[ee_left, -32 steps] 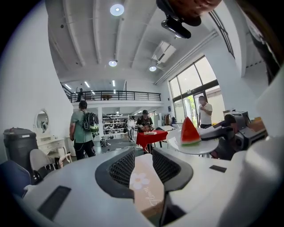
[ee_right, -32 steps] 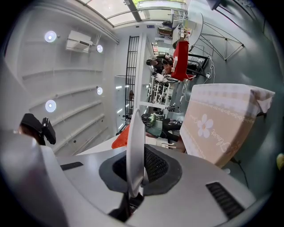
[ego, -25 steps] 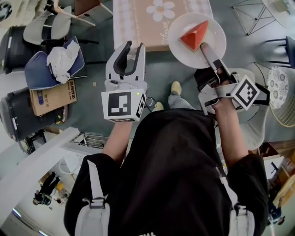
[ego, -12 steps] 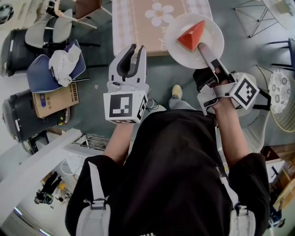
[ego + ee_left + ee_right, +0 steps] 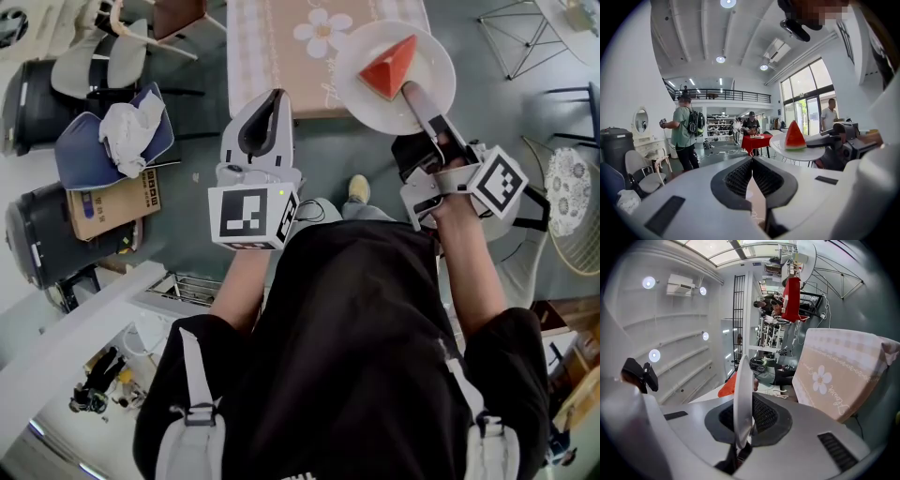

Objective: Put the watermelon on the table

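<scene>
- Left gripper (image 5: pixel 271 101): jaws closed tip to tip with nothing between them. It is held out ahead of the person's body and points toward the near edge of the desk.
- Right gripper (image 5: pixel 411 92): jaws clamped on the near rim of a round white plate (image 5: pixel 429 52). The plate reaches forward past the fingertips.
- Red triangular watermelon wedge (image 5: pixel 389 67): it stands on the plate just beyond the right gripper's tips, green rind down and point up.
- Desk under a beige-and-pink checked cloth with a white flower print (image 5: pixel 281 47): it lies ahead of both grippers. In the head view the plate overlaps its near right corner, partly over the cloth and partly over the grey floor (image 5: pixel 337 150). I cannot tell whether the plate touches the desk.
- The plate is to the right of the left gripper, apart from it, with no contact.
- Off to the left gripper's left are a blue seat cushion (image 5: pixel 80 150) with a crumpled white cloth (image 5: pixel 127 127) on it, and just nearer the person a brown cardboard box (image 5: pixel 108 202).
</scene>
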The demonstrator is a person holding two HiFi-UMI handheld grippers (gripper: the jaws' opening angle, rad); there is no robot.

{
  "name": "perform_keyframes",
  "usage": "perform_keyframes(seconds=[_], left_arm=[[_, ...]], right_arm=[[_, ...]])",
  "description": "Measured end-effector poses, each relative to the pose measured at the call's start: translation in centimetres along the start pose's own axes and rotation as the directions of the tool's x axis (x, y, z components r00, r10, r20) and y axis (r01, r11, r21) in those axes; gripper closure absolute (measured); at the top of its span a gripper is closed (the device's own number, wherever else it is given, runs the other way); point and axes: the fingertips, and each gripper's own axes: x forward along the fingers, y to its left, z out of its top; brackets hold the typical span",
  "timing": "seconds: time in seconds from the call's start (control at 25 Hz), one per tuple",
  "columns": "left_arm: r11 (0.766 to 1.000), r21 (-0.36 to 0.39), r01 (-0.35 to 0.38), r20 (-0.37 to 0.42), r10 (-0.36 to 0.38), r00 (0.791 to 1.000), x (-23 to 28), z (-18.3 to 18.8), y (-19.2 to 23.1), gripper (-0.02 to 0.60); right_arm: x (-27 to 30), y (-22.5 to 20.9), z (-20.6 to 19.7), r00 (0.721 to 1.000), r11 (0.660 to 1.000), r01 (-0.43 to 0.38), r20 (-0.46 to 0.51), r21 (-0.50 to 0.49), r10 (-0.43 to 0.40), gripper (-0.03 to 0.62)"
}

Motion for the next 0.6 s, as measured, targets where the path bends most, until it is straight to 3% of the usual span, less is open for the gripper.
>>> perform_keyframes(seconds=[0.6], left_arm=[[1.000,-0.006,0.012,0.001,-0.012,1.000,0.13,-0.15,-0.12,0.568]], right_arm=[[0.50,-0.38,0.22,1.000,1.000,-0.003,0.006,-0.003,0.004,0.576]])
